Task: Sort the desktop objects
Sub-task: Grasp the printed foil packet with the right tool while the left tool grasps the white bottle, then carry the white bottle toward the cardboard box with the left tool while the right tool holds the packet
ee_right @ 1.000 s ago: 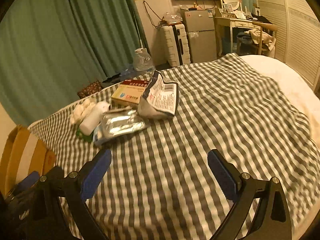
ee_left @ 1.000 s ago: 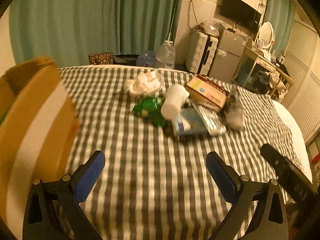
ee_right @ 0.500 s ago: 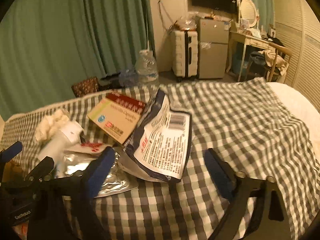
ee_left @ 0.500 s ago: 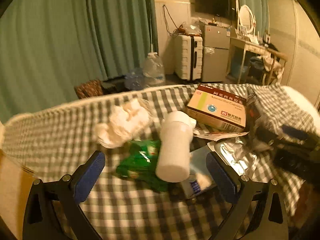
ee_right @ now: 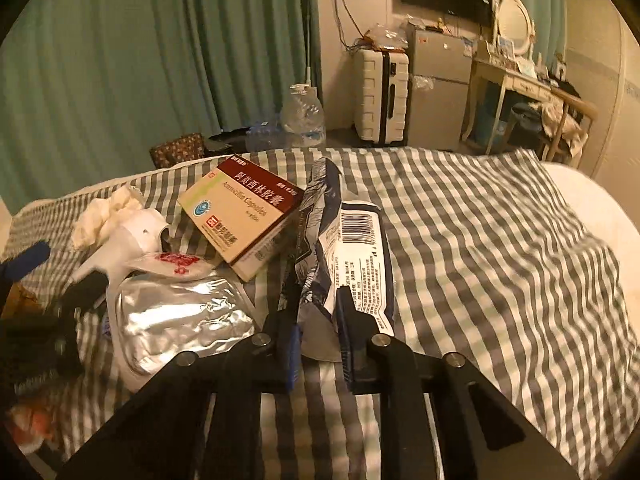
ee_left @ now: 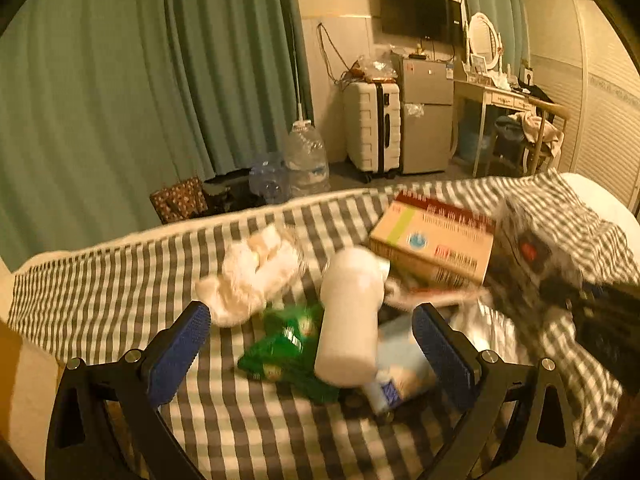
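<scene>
A pile of objects lies on a grey checked cloth [ee_right: 500,248]. My right gripper [ee_right: 318,300] is shut on the near edge of a dark printed snack bag [ee_right: 348,240]. Beside the bag lie a medicine box [ee_right: 240,216], a silver foil pouch [ee_right: 180,316], a white bottle [ee_right: 124,240] and crumpled tissue [ee_right: 108,212]. My left gripper [ee_left: 312,332] is open, its blue pads either side of the white bottle [ee_left: 348,320] and a green packet [ee_left: 288,348], not touching them. Tissue [ee_left: 248,276] and the medicine box [ee_left: 436,248] lie beyond.
A small blue-white packet [ee_left: 400,376] lies under the bottle. The cloth's far edge drops to the floor, where water jugs [ee_left: 306,160], a white suitcase [ee_left: 372,128] and a small fridge [ee_left: 426,112] stand before green curtains. A dressing table [ee_right: 528,92] stands at right.
My right gripper moved in and closed on the snack bag. My left gripper swung away from the cardboard box at left and came close over the bottle and green packet, staying open.
</scene>
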A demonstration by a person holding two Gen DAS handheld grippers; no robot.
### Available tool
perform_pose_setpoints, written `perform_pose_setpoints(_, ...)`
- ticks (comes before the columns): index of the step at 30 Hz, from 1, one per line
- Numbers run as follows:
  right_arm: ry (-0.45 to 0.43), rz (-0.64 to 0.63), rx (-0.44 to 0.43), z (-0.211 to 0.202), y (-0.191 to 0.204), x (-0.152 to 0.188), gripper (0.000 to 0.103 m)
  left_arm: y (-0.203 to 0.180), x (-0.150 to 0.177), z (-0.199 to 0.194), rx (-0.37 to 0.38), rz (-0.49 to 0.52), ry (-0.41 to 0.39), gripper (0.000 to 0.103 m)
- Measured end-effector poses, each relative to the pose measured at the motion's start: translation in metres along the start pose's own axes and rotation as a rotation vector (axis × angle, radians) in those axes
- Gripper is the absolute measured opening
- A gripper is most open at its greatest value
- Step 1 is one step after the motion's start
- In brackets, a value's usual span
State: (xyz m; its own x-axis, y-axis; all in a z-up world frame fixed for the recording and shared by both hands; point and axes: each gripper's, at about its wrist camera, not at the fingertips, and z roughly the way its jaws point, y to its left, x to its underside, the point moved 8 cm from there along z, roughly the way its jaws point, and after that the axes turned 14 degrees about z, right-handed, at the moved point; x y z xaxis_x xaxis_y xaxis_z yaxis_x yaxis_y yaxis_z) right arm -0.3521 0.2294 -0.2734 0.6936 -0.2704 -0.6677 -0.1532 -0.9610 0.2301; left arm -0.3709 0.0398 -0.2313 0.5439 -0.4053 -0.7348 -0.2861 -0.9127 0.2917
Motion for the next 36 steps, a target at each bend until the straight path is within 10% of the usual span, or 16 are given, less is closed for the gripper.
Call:
perform_pose_setpoints(4,0.001,0.033,-0.031,-0.015,-0.005,-0.005,0.016,-0.010,-0.006,0.015,0.045,0.087,0.019,0.094)
perform_pose_setpoints(11,-0.029,0.078,-0.058,-0.037,-0.018,-0.020,0.016,0.010,0.016,0.041,0.099,-0.008,0.158,0.032)
perform_pose_setpoints(28,-0.020,0.115,-0.035,-0.135,-0.047,0.009,0.016,0.020,0.045,-0.113,0.165,-0.108,0.195,0.031)
perform_pose_setpoints(31,-0.014,0.094,-0.043,-0.160,-0.042,0.021,0.016,0.020,0.047,-0.150,0.179,-0.102,0.169,0.012)
perform_pose_setpoints(36,-0.001,0.086,-0.093,-0.197,-0.027,0.040,0.016,0.020,0.041,-0.196,0.197,-0.100,0.144,0.010)
